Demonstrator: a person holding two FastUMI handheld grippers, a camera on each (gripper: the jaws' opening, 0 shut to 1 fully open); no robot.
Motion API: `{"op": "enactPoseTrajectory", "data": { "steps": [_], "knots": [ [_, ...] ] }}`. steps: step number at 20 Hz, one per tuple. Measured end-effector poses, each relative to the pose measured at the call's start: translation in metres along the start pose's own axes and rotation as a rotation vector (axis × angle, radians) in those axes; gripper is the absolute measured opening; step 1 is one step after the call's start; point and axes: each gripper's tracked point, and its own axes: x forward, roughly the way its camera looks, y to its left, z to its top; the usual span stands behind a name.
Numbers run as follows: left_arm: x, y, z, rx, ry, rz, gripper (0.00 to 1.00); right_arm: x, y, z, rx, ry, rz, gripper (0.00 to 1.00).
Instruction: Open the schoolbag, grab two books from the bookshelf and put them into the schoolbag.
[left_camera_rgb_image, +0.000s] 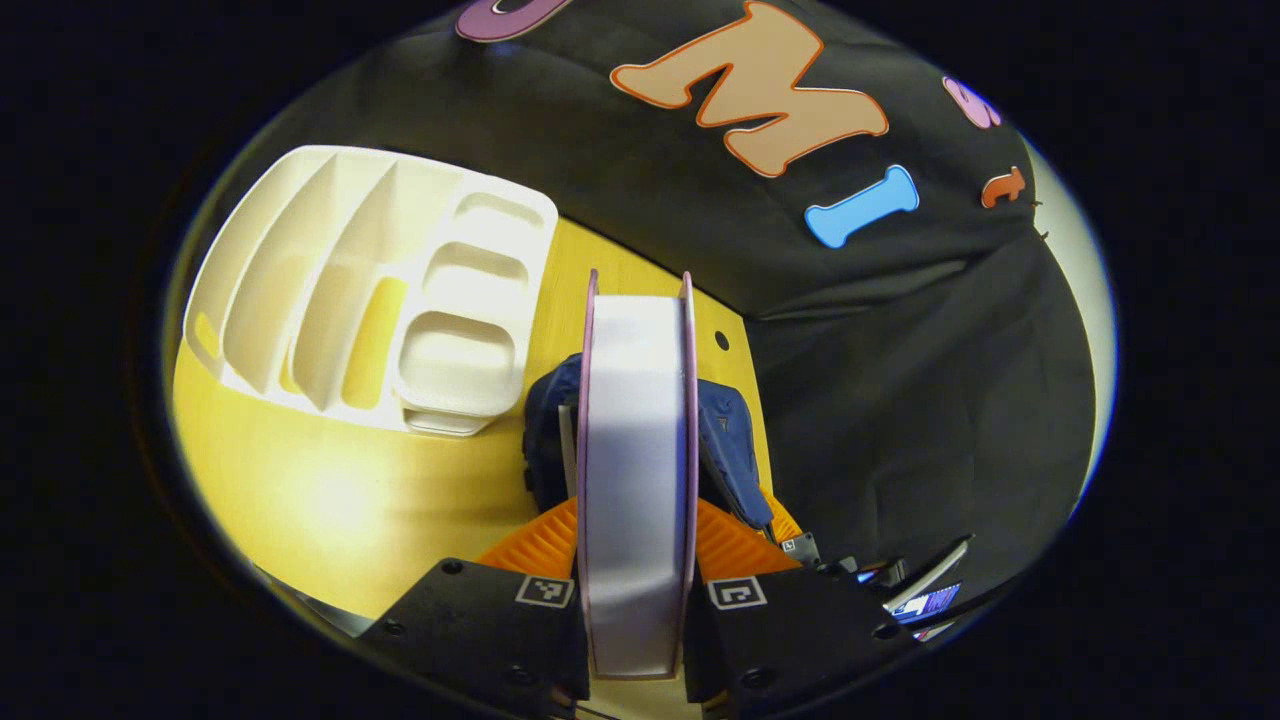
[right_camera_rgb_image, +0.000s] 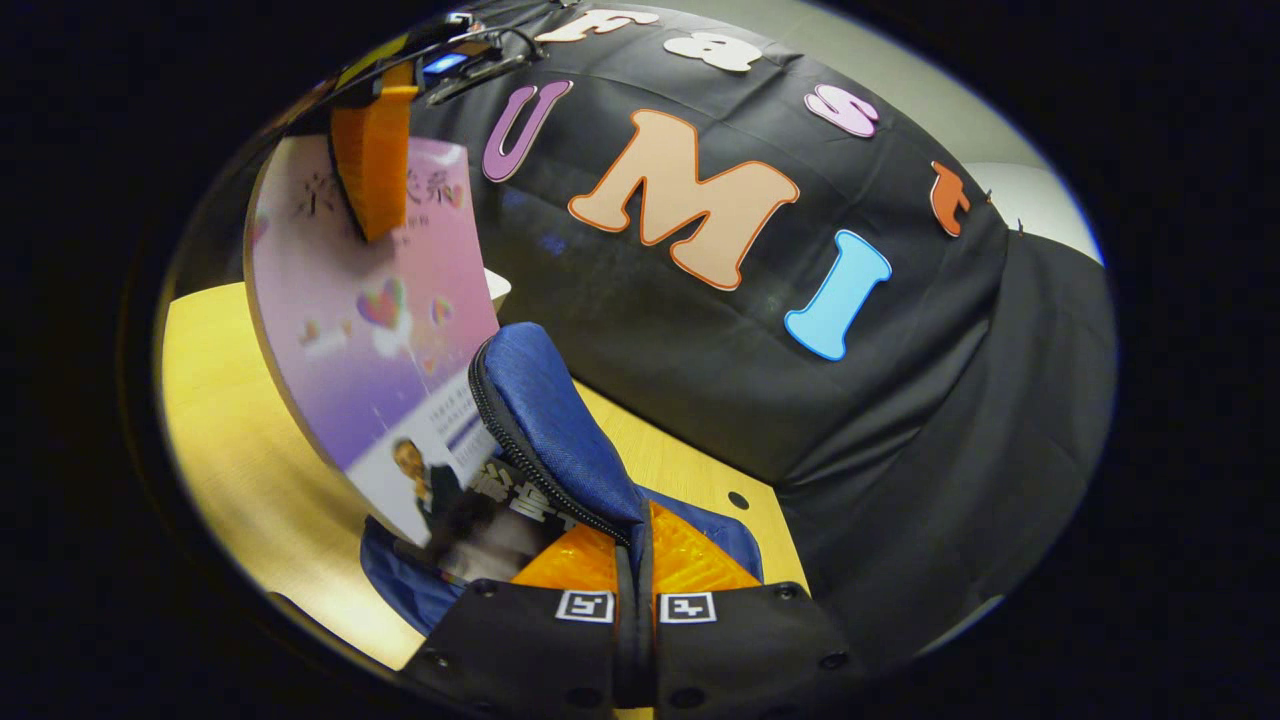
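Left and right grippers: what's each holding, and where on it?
Left gripper clamps the book across its two covers. Right gripper pinches the schoolbag's zippered flap edge.

left gripper jaws clamped, right gripper pinching

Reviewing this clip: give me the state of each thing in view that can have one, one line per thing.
Book: upright, clamped between the left gripper's fingers, lower end entering the bag.
Schoolbag: unzipped, its flap pinched and held up.
Bookshelf: on the table, its visible slots empty.
Left gripper: shut on the book.
Right gripper: shut on the bag's flap.
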Motion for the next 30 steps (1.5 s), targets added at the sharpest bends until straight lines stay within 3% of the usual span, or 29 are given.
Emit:
{"op": "enactPoseTrajectory", "data": {
  "steps": [6,13,20,26,30],
  "knots": [
    [0.061,-0.01,-0.016,-0.027,-0.021,-0.127,0.34,-0.002,-0.004,0.001,0.011,-0.012,0.016,0.0],
    [0.108,-0.021,-0.03,-0.143,-0.04,-0.271,0.34,-0.003,-0.002,0.006,0.029,-0.043,0.053,0.03],
    [0.148,-0.024,-0.022,-0.187,-0.102,-0.314,0.34,-0.008,0.007,0.009,0.043,-0.059,0.101,0.03],
    [0.181,-0.025,-0.035,-0.261,-0.072,-0.325,0.35,-0.004,0.008,0.007,0.043,-0.052,0.108,0.03],
    [0.188,-0.021,-0.045,-0.208,-0.076,-0.28,0.41,-0.003,0.005,0.006,0.07,-0.046,0.106,0.01]
  ]
}}
